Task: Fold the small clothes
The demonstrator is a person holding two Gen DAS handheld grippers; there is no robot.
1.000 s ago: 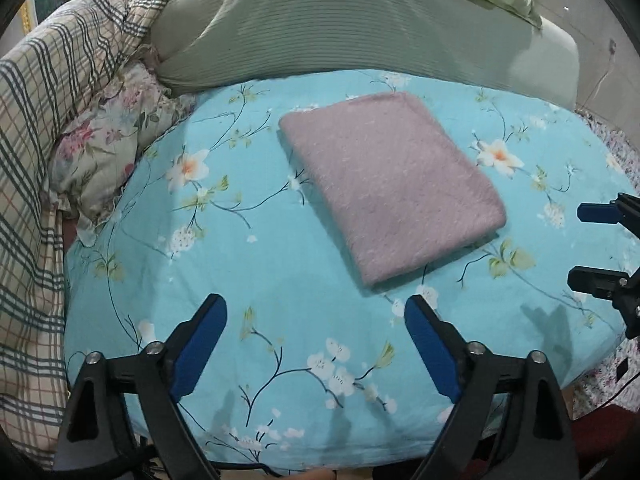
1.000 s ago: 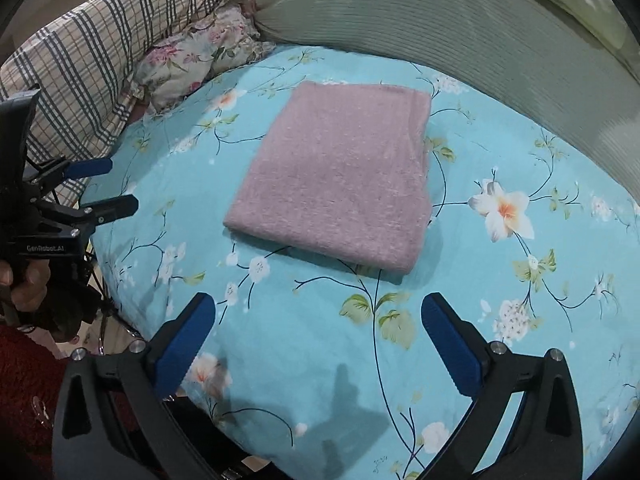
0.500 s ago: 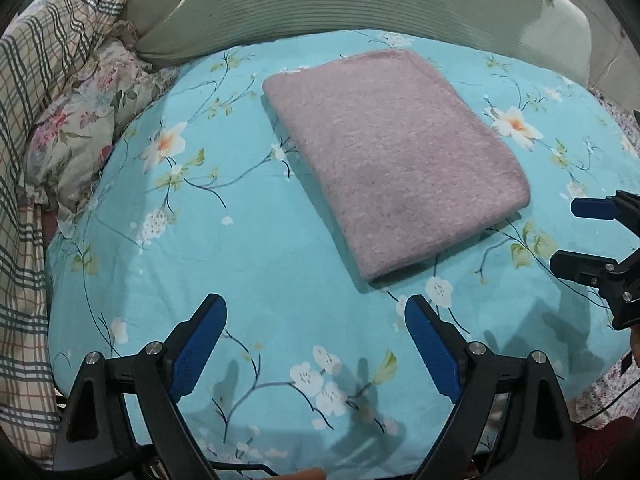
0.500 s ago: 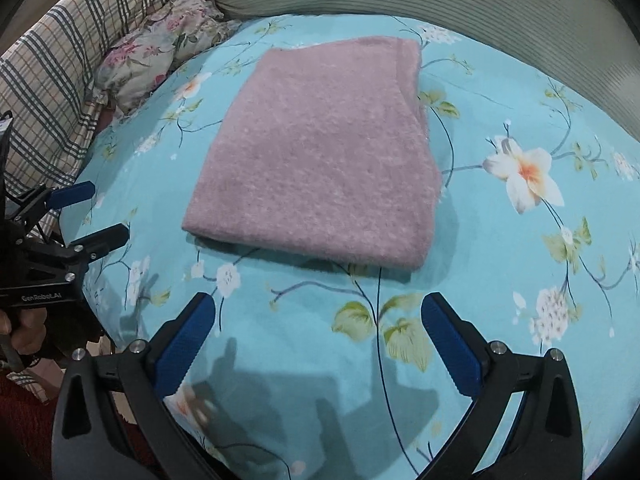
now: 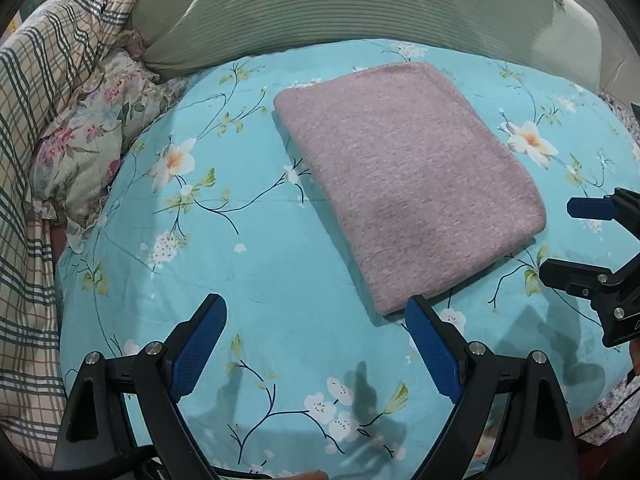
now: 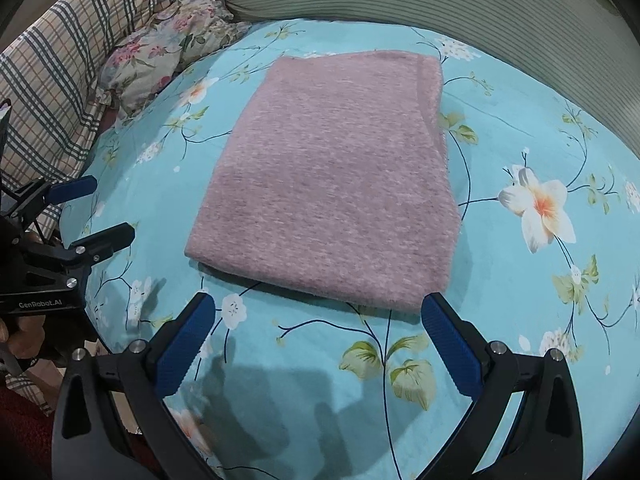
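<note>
A folded mauve knit garment (image 5: 404, 184) lies flat as a neat rectangle on the turquoise floral bed sheet (image 5: 248, 264); it also shows in the right wrist view (image 6: 332, 184). My left gripper (image 5: 316, 316) is open and empty, its right fingertip at the garment's near corner. My right gripper (image 6: 316, 316) is open and empty, just short of the garment's near edge. Each gripper shows in the other's view, the right one (image 5: 576, 240) at the right edge and the left one (image 6: 96, 212) at the left edge, both open.
A green striped pillow (image 5: 360, 4) lies behind the garment. A plaid blanket (image 5: 36, 128) and a floral pillow (image 5: 92, 140) are bunched at the left. The bed's edge is close below both grippers.
Both grippers have moved forward toward the folded garment, which now fills more of each view. The garment has not moved. Both grippers stay open.
</note>
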